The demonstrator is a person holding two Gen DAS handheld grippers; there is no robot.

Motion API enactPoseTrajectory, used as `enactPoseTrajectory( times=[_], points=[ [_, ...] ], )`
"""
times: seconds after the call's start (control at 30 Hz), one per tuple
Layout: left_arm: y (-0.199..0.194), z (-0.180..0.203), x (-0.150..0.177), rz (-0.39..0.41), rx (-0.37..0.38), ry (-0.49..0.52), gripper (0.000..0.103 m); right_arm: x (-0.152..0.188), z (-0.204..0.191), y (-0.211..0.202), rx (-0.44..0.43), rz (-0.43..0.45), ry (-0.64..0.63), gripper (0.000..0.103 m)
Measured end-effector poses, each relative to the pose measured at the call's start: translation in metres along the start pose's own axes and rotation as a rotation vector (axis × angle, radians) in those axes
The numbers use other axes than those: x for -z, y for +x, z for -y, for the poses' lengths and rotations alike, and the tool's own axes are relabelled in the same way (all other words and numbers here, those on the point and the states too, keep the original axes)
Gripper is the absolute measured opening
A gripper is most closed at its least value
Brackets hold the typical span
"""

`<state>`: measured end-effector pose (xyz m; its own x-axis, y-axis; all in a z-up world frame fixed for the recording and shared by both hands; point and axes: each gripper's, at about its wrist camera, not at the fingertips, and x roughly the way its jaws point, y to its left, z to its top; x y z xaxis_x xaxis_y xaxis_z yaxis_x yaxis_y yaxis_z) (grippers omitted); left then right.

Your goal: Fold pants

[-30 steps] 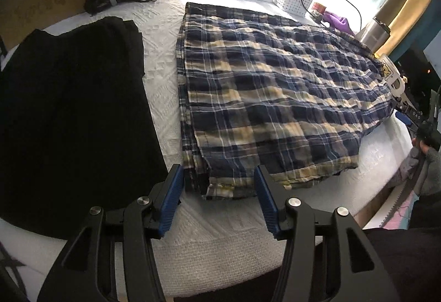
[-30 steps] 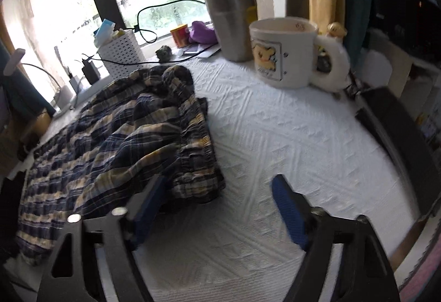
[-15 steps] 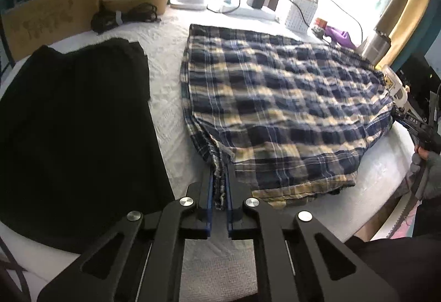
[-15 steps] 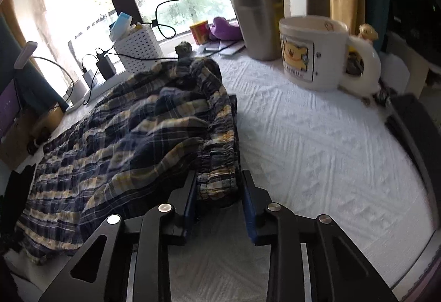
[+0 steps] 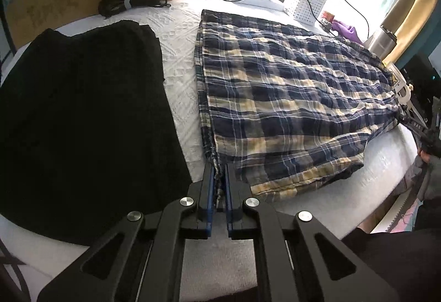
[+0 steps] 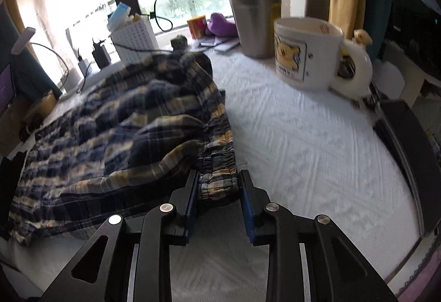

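Left wrist view: left gripper point(image 5: 219, 180) is pinched tight on the near hem corner of the plaid pants point(image 5: 289, 98), spread on the white bedcover point(image 5: 179, 54).

Right wrist view: right gripper point(image 6: 217, 186) clamps the bunched waistband point(image 6: 217, 161). Both ends look secured; next, probably lift and carry them over together, evenly.

Navy-and-yellow plaid pants point(image 5: 289, 109) lie beside a black garment point(image 5: 82, 114) on a white textured cloth point(image 6: 317, 150), near a cream mug point(image 6: 308, 56).
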<state>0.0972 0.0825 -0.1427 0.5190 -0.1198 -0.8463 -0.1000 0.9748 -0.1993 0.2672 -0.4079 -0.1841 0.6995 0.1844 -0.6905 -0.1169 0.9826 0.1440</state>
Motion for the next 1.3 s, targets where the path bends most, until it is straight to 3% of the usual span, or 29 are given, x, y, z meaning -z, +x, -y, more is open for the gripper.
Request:
enactPoseTrajectory(
  times=[0.13, 0.2, 0.33, 0.37, 0.43, 0.47, 0.67, 0.77, 0.87, 0.93, 1.1, 1.3],
  points=[
    [-0.008, -0.006, -0.006, -0.021, -0.004, -0.002, 0.009, 0.001, 0.006, -0.005, 0.000, 0.003, 0.007, 0.034],
    [-0.016, -0.012, -0.009, -0.014, -0.023, -0.005, 0.009, 0.001, 0.005, -0.011, 0.042, 0.020, -0.014, 0.051],
    [-0.023, -0.022, -0.019, 0.033, 0.001, -0.046, 0.011, -0.004, 0.004, -0.026, 0.062, 0.065, -0.026, 0.053],
    [-0.021, -0.021, -0.023, 0.042, 0.008, -0.048, 0.016, -0.006, 0.002, -0.027, 0.067, 0.073, -0.030, 0.053],
    [-0.014, -0.021, -0.033, 0.057, 0.023, -0.051, 0.050, -0.010, -0.002, -0.029, 0.077, 0.089, -0.036, 0.053],
    [-0.009, -0.020, -0.038, 0.065, 0.032, -0.056, 0.052, -0.012, -0.003, -0.029, 0.077, 0.092, -0.037, 0.053],
    [0.017, -0.011, -0.069, 0.090, 0.052, -0.013, 0.052, -0.022, -0.012, -0.029, 0.077, 0.113, -0.044, 0.054],
    [0.027, -0.006, -0.079, 0.096, 0.026, 0.024, 0.052, -0.026, -0.014, -0.028, 0.081, 0.120, -0.047, 0.054],
    [0.038, 0.000, -0.087, 0.088, 0.027, 0.062, 0.045, -0.030, -0.014, -0.025, 0.087, 0.122, -0.043, 0.054],
    [0.047, 0.001, -0.090, 0.058, 0.020, 0.073, 0.026, -0.034, -0.012, -0.024, 0.089, 0.126, -0.038, 0.054],
    [0.057, 0.000, -0.091, 0.040, -0.027, 0.088, 0.002, -0.044, -0.008, -0.019, 0.093, 0.128, -0.034, 0.054],
    [0.051, -0.013, -0.093, 0.072, -0.088, 0.061, 0.000, -0.056, -0.014, -0.005, 0.071, 0.115, -0.042, 0.054]
  ],
)
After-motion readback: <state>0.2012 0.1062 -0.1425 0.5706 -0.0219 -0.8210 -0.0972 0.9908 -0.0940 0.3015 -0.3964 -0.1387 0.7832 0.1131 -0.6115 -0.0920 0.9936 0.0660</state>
